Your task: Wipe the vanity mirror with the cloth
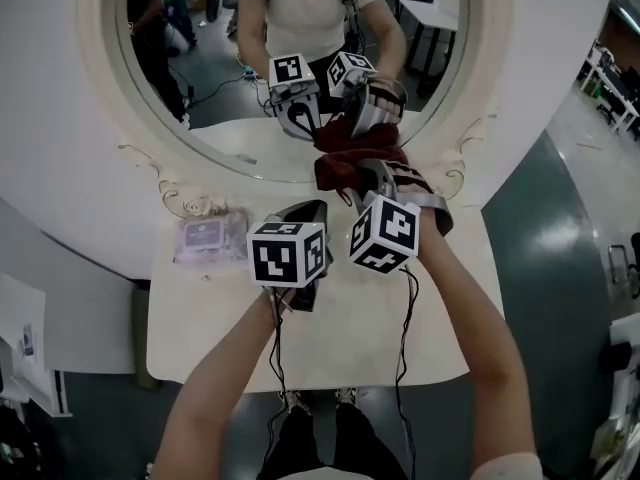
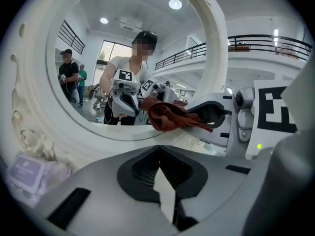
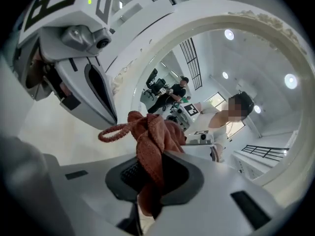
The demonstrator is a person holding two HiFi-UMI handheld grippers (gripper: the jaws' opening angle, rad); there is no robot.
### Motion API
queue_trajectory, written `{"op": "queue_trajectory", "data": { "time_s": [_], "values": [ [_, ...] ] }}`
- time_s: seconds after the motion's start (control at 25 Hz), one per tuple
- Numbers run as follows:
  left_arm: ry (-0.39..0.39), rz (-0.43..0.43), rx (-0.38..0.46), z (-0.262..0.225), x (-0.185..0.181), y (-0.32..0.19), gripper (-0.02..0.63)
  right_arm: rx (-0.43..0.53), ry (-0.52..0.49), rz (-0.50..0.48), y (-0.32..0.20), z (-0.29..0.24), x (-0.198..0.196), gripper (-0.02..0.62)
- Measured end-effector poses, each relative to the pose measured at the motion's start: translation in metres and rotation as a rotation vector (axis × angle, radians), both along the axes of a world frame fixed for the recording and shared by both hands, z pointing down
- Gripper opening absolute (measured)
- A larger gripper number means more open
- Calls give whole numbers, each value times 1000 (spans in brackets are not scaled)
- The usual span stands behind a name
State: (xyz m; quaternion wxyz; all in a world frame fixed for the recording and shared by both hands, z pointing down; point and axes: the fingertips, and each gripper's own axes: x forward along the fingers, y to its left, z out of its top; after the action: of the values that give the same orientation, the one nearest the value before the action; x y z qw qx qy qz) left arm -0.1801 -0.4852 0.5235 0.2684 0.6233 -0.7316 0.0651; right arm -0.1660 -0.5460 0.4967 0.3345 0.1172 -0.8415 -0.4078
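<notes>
Two risks stand out, and both come from the grip. The right hand-held gripper (image 3: pixel 150 173) is clamped on a fold of the cloth (image 3: pixel 150 136). Most of the cloth is bunched ahead of the jaws, and a loop (image 3: pixel 115 131) hangs free to one side. The wad sits at the mirror's (image 1: pixel 220 88) lower rim, by the tabletop's (image 1: pixel 400 338) rear edge and right of its middle. I cannot tell whether it presses the glass yet or only the frame (image 1: pixel 150 163).

First, dragging across the glass will likely tug on the wad, and with so little of it pinched it could pull out. Second, if the wad flattens or shifts aside, the hard jaw tips may meet the glass and scratch it. The free loop could also snag on the frame's raised scrollwork near the lower rim.

The left hand-held gripper (image 2: pixel 158 154) is empty, with its jaws closed to a thin slit. It hovers just beside the right one over the middle of the tabletop. A wide sweep to the left could knock the two together, so it should probably move clear.

A packet (image 1: pixel 205 236) lies near the rear left of the tabletop, close against the frame. A low pass along the rim could push it off the left edge.
</notes>
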Motion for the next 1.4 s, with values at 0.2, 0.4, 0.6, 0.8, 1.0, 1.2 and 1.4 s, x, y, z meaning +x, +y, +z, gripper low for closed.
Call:
{"op": "queue_trajectory", "data": {
  "time_s": [0.2, 0.4, 0.6, 0.8, 1.0, 1.2, 1.4],
  "values": [
    [4, -27, -25, 17, -11, 19, 11, -51, 15, -9, 12, 26, -16, 61],
    [1, -60, -36, 24, -31, 33, 11, -69, 23, 3, 13, 33, -24, 61],
    [19, -70, -27, 20, -35, 40, 11, -115, 5, 15, 14, 31, -22, 61],
    [31, -78, -6, 5, -33, 44, 11, -132, -76, 8, 23, 5, -13, 61],
    [39, -99, 40, -23, -25, 52, 11, -150, -169, -13, 39, -39, 8, 61],
    [58, -120, 71, -28, -15, 68, 11, -219, -241, -2, 61, -48, 32, 61],
    [86, -157, 133, -42, 9, 83, 11, -437, -319, 78, 83, -33, 71, 61]
  ]
}}
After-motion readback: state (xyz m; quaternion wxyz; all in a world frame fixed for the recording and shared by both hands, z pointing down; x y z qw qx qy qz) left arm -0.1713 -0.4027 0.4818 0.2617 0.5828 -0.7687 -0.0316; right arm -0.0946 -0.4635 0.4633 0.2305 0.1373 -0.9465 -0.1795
